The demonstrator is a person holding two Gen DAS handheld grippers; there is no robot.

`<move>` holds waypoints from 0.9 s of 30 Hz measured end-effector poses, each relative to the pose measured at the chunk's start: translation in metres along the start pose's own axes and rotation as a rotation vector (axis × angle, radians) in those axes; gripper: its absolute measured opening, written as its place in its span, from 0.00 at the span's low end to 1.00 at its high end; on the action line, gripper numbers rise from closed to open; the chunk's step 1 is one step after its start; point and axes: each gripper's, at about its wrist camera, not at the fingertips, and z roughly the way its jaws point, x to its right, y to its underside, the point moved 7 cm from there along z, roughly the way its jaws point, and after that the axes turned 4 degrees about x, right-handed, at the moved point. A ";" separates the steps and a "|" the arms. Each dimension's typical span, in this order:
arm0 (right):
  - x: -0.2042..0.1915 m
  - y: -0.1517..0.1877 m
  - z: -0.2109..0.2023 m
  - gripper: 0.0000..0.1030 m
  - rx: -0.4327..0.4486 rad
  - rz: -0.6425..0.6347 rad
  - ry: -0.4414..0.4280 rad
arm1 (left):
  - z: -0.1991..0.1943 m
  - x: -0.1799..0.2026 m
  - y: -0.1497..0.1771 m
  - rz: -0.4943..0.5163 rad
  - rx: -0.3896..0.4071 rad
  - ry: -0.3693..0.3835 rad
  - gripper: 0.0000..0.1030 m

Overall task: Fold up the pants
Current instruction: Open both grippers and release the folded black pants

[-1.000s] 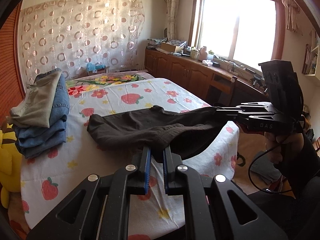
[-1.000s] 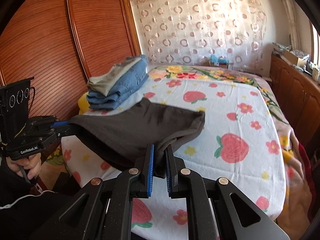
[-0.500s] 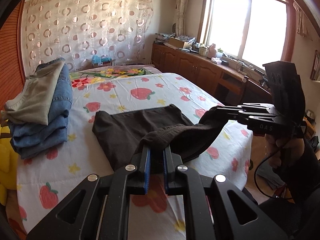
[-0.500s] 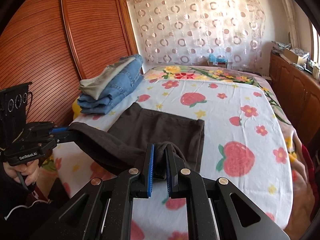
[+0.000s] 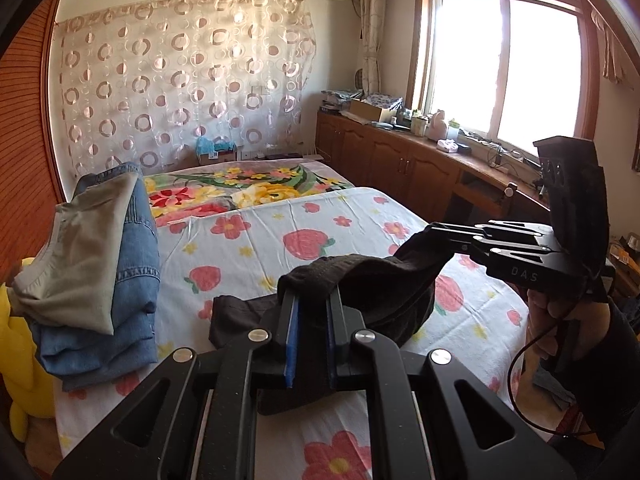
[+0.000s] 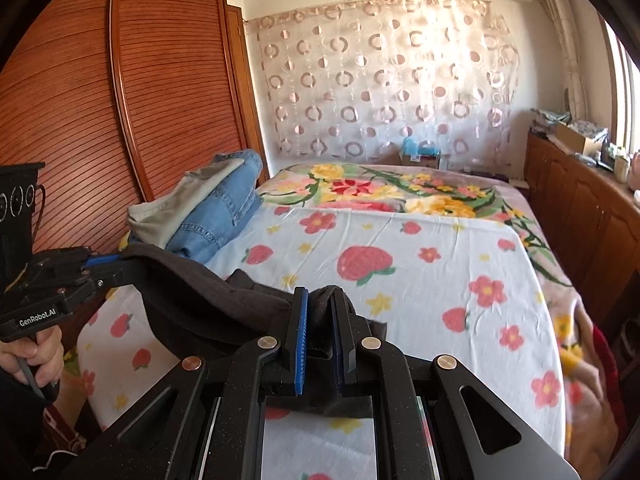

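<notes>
Looking along the left gripper (image 5: pixel 311 312), its jaws are clamped on the dark pants (image 5: pixel 384 300), which sag over the bed (image 5: pixel 360 232) across to the right gripper (image 5: pixel 436 232). From the right wrist, the right gripper (image 6: pixel 320 312) pinches the pants (image 6: pixel 208 300) too, beside folded jeans (image 6: pixel 224 208).

a home bedroom: bed (image 5: pixel 360 216), louvred wardrobe (image 6: pixel 120 120), curtained window (image 5: pixel 504 68).

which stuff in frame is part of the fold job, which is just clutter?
In the job:
dark pants
left gripper, shut on them
right gripper, shut on them
bed, work surface

Just lying about:
folded clothes stack
yellow plush toy
sideboard clutter
</notes>
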 end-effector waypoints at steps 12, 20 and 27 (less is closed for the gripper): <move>0.007 0.009 0.039 0.10 -0.073 -0.001 0.005 | 0.027 -0.017 0.021 -0.015 -0.072 -0.051 0.23; 0.011 0.009 0.070 0.10 -0.113 -0.010 0.011 | 0.030 -0.031 0.030 -0.065 -0.081 -0.051 0.72; 0.014 0.012 0.081 0.10 -0.120 -0.010 0.019 | 0.034 -0.037 0.053 -0.091 -0.119 -0.055 0.78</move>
